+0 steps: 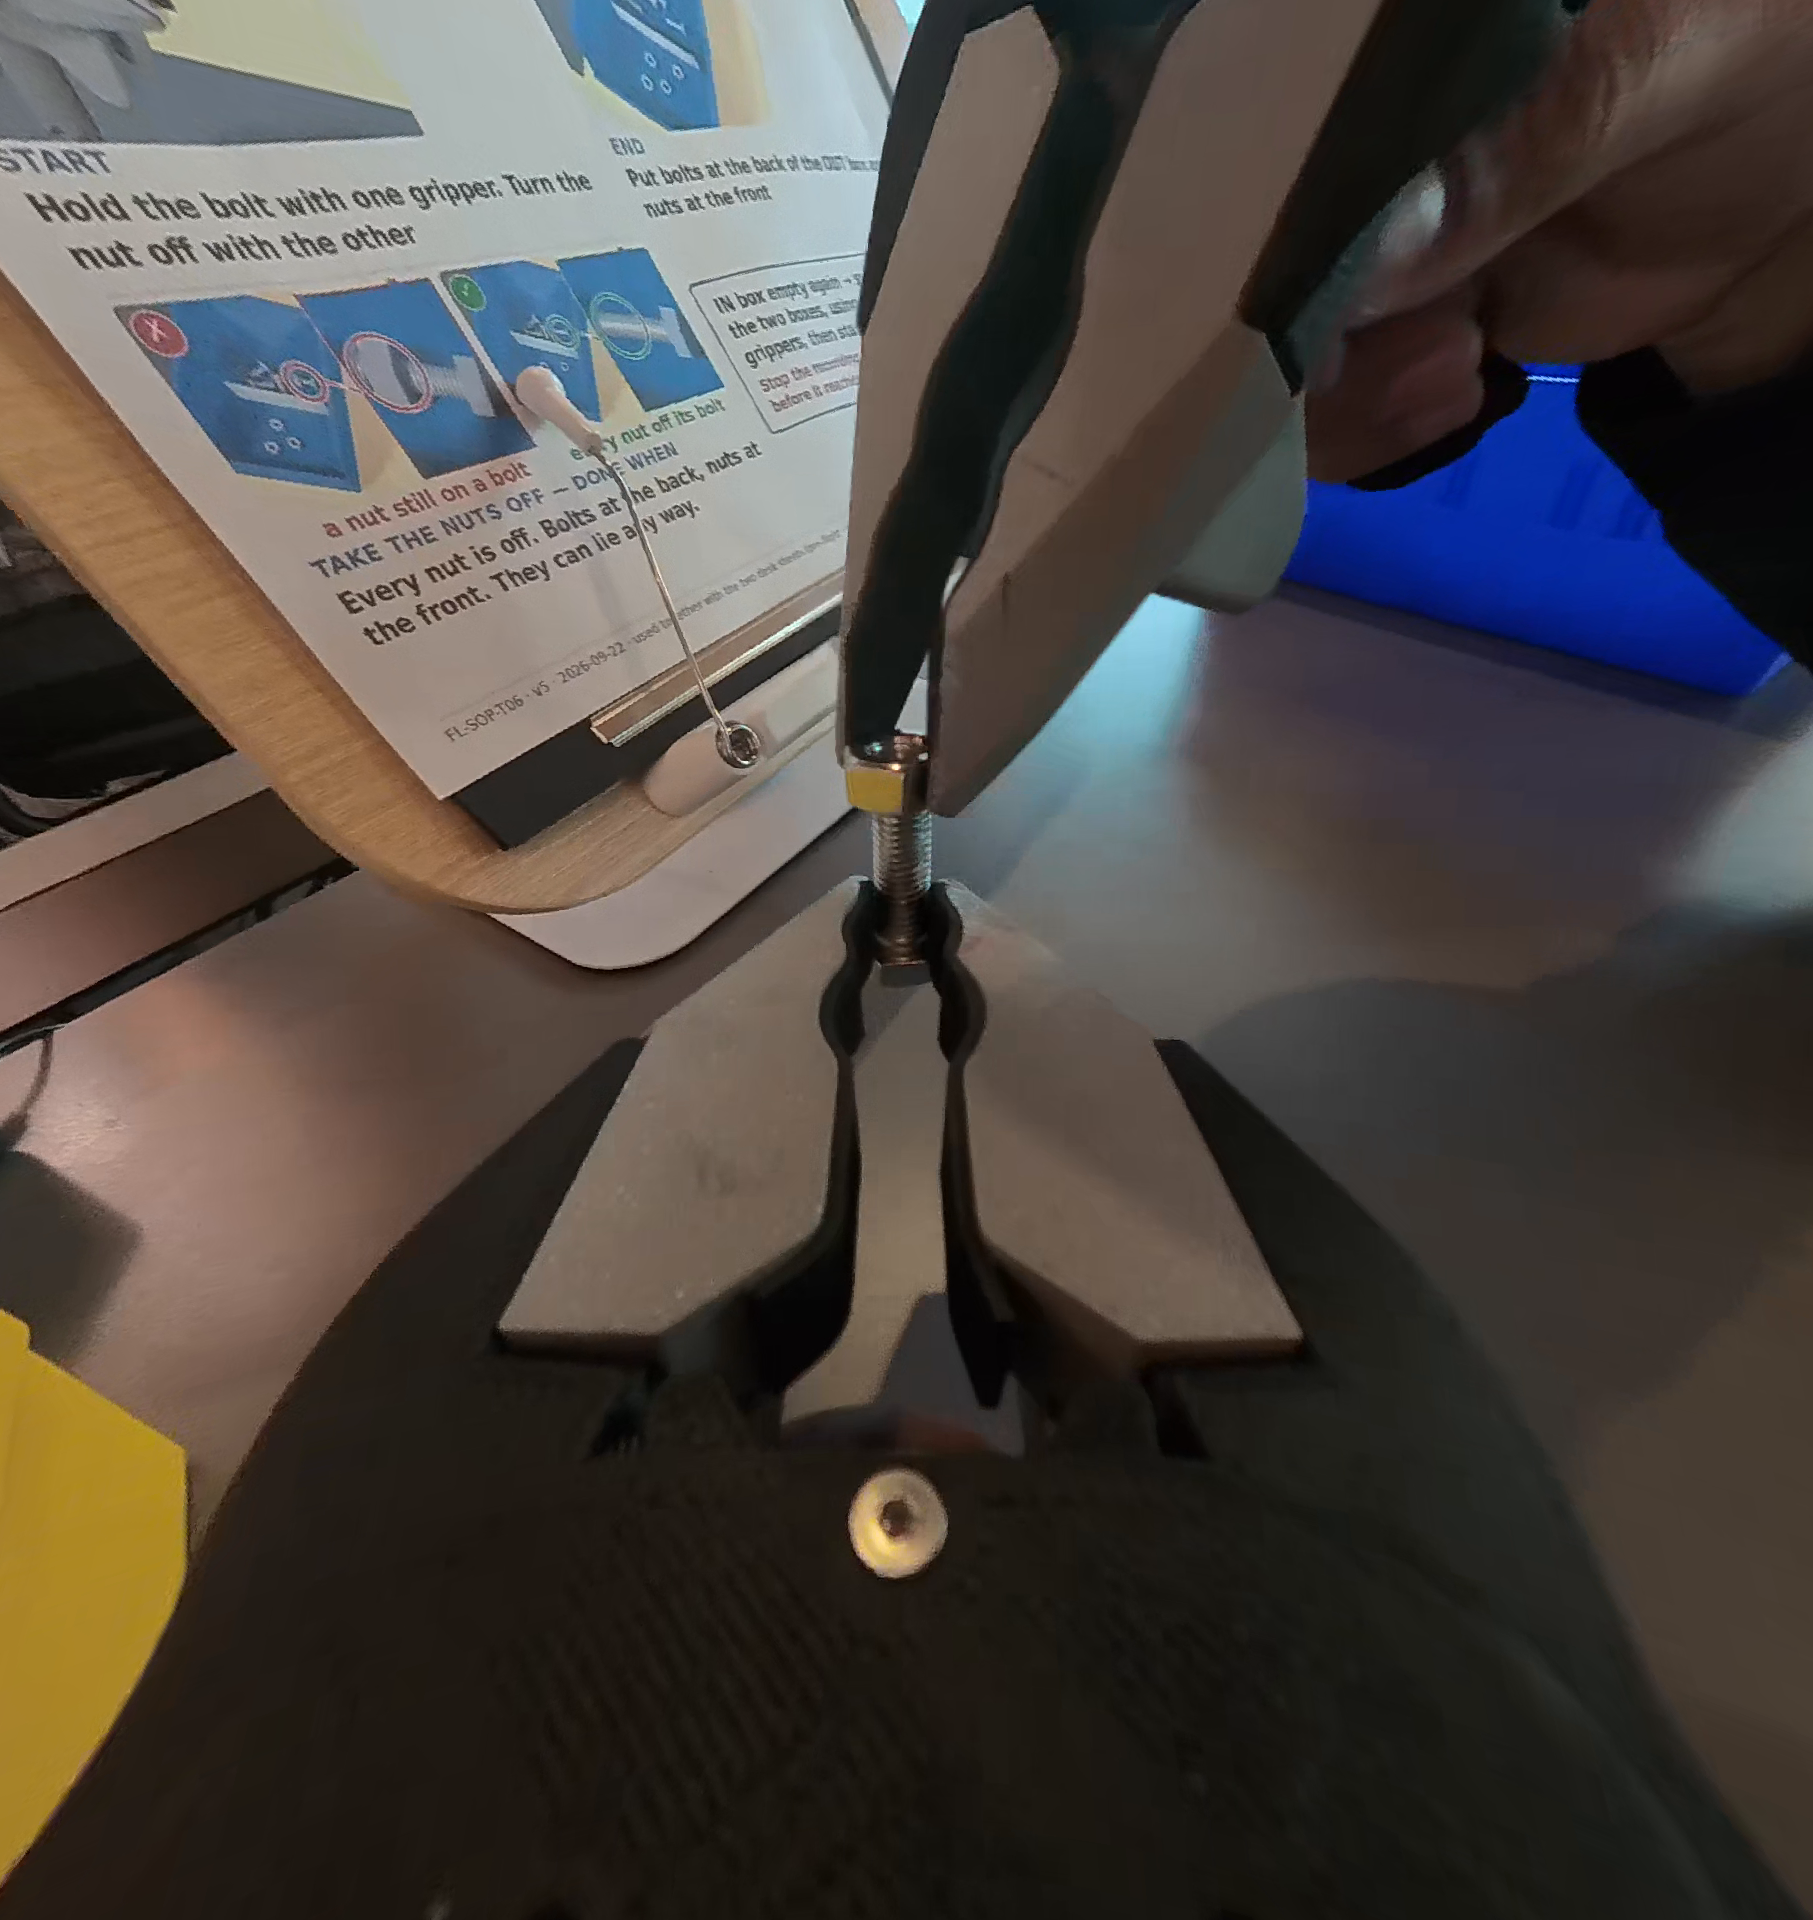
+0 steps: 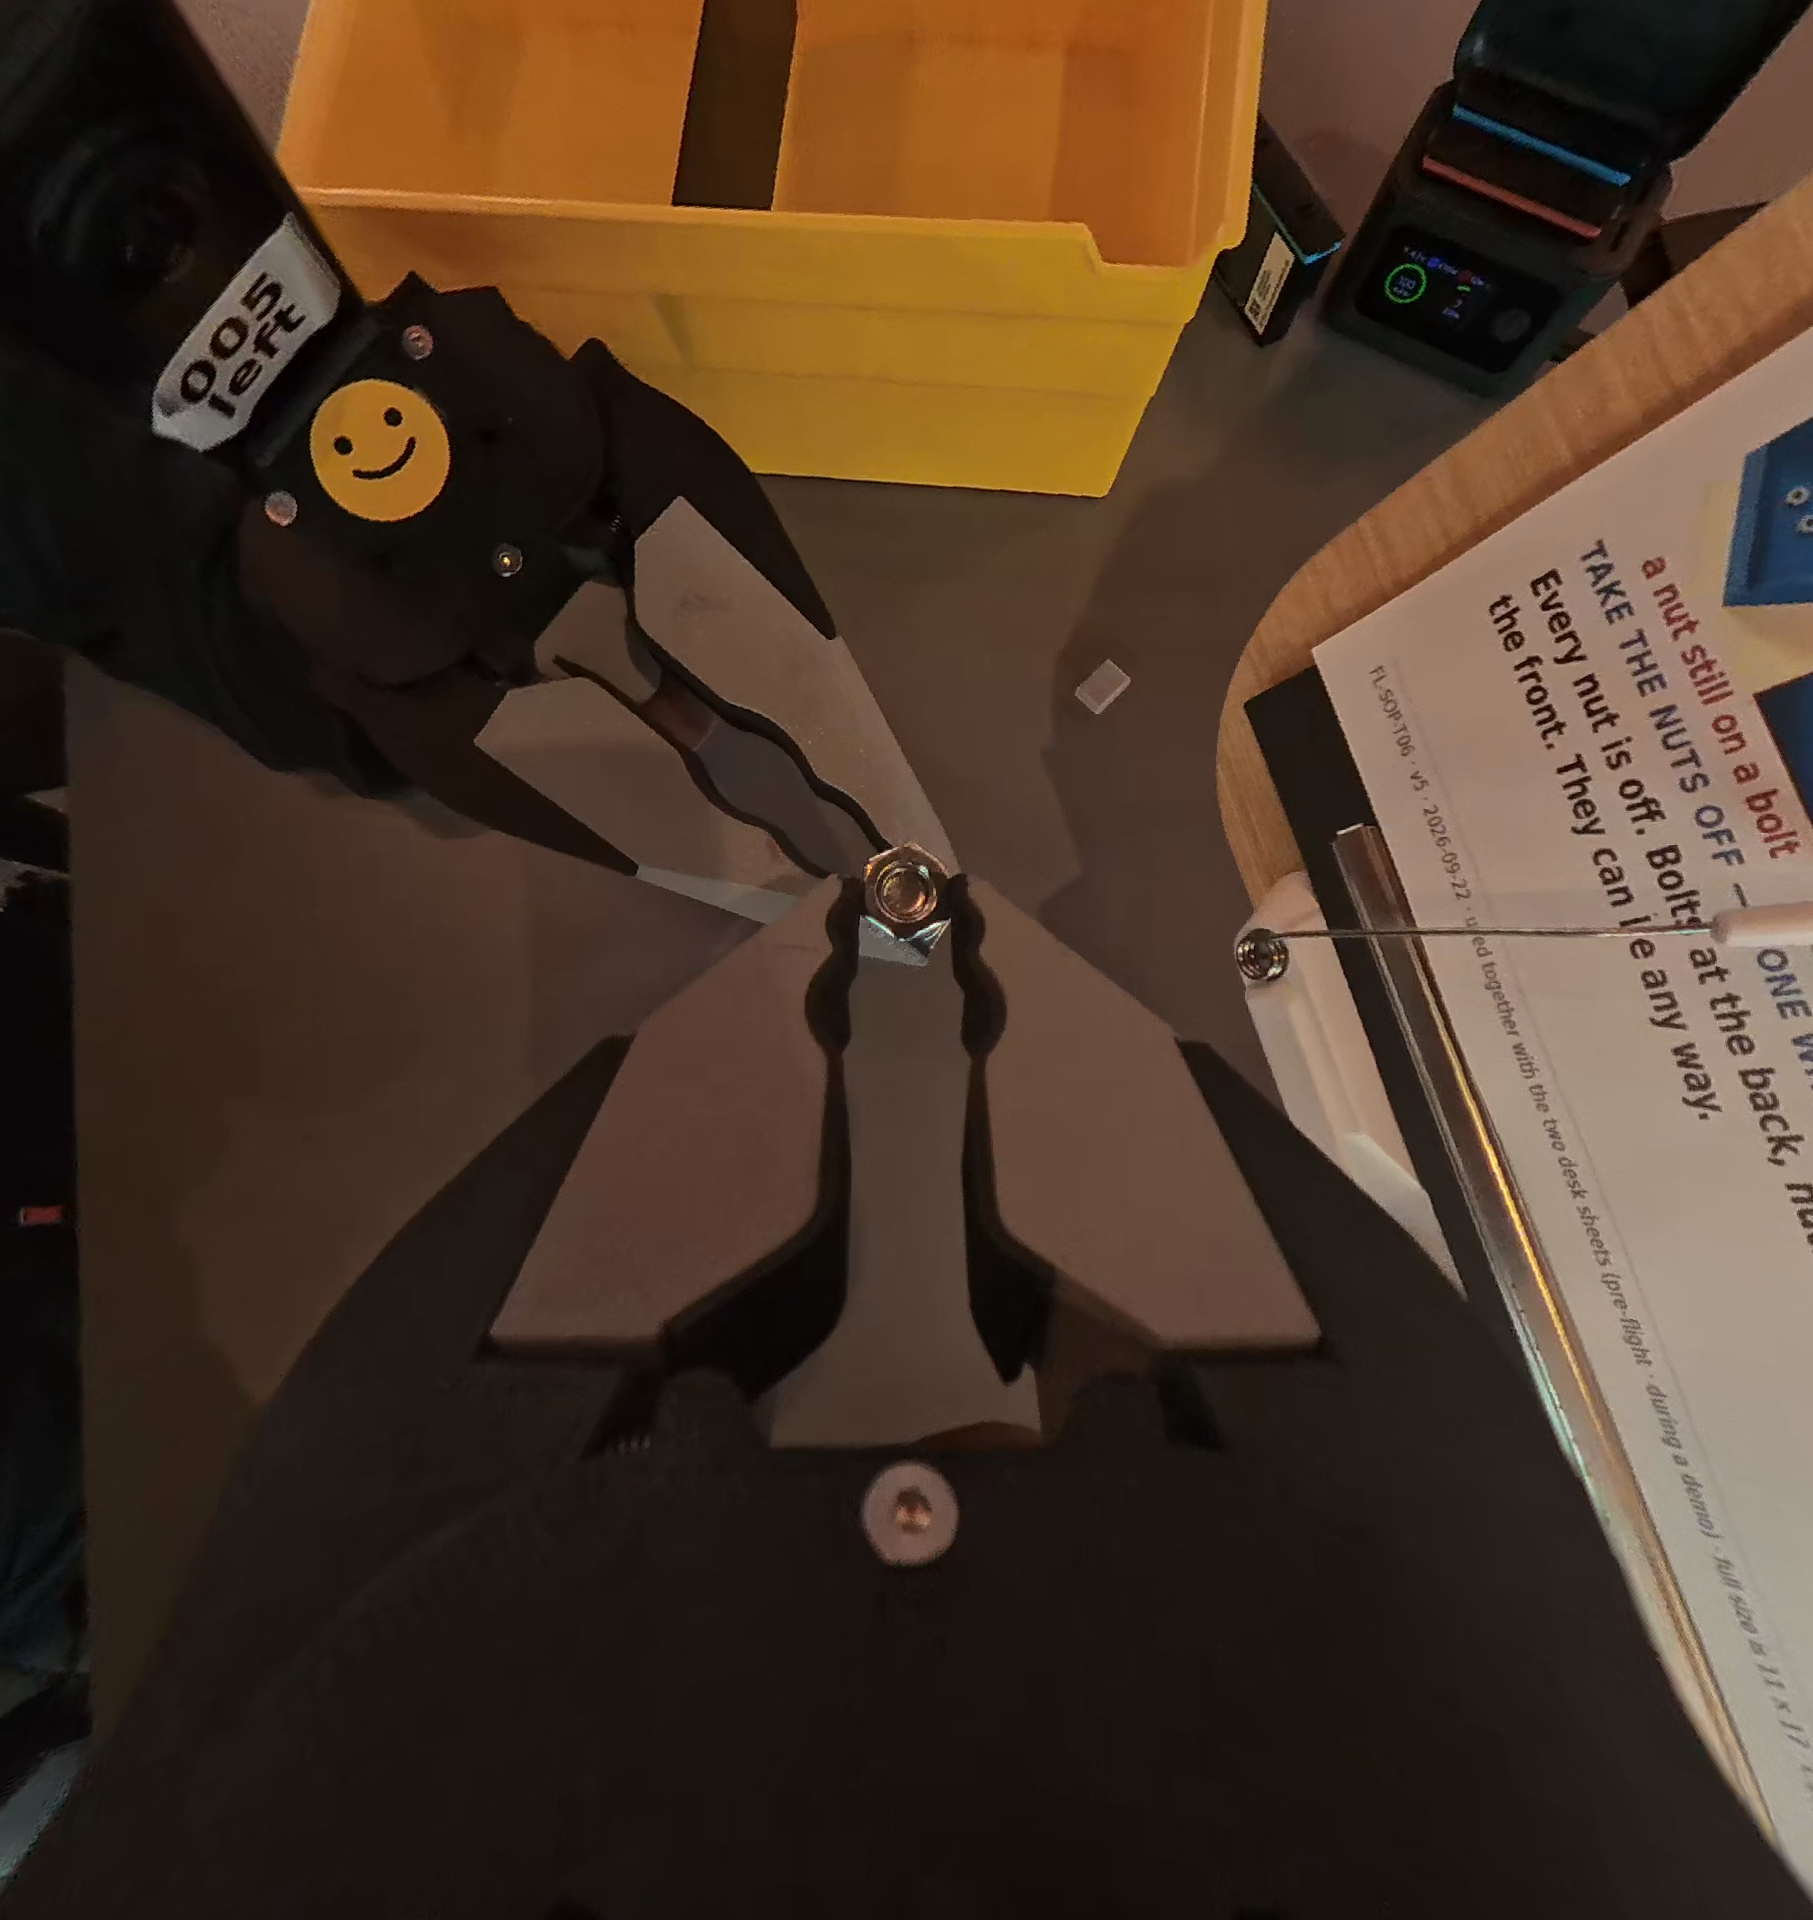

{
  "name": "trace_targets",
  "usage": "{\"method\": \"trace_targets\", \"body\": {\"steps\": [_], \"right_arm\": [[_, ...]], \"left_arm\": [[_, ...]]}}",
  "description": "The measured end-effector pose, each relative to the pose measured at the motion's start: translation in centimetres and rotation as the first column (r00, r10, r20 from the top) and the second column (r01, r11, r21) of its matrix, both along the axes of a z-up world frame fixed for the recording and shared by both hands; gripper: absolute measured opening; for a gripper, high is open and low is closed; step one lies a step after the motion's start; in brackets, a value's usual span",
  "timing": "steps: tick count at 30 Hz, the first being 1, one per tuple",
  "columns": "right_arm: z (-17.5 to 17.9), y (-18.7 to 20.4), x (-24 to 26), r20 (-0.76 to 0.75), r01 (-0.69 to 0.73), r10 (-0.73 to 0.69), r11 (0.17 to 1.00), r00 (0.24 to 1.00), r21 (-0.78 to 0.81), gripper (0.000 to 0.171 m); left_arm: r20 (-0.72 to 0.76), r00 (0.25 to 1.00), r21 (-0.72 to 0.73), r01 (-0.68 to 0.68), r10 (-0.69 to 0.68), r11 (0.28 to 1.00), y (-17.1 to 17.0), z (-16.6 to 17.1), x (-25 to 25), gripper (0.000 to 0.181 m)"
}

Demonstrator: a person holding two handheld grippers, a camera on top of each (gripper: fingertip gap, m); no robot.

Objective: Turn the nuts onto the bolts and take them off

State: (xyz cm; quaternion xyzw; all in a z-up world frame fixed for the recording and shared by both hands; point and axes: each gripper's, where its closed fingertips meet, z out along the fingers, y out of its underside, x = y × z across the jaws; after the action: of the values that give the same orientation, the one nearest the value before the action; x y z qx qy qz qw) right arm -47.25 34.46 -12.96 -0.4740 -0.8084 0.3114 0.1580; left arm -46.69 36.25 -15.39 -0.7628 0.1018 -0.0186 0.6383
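Above the tabletop (image 1: pixel 1401 831), left tongs (image 1: pixel 897 935) are clenching the bolt (image 1: pixel 900 847) head; right tongs (image 2: pixel 900 914) are pinching the small, rigid, slippery nut (image 2: pixel 897 891) by its flats

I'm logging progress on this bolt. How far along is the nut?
Done: the left gripper clamps the bolt near its head. In hand: the right gripper pinches the nut at the bolt's tip, bare thread showing below. Left: whether it goes on or off, I cannot tell.
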Motion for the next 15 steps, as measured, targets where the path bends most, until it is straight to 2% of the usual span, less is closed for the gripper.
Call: {"method": "trace_targets", "body": {"steps": [9,15], "right_arm": [[-0.2,0.5,-1.2,-0.008,0.130,-0.130,0.991,0.991,0.015,0.014],[-0.2,0.2,-2.1,0.006,0.203,-0.203,0.979,0.979,-0.022,0.014]], "left_arm": [[-0.046,0.983,-0.021,-0.178,0.177,0.984,0.4,-0.2,-1.6,0.006],[-0.014,0.959,-0.039,-0.283,0.283,0.958,-0.1,-0.2,-2.5,0.007]]}}
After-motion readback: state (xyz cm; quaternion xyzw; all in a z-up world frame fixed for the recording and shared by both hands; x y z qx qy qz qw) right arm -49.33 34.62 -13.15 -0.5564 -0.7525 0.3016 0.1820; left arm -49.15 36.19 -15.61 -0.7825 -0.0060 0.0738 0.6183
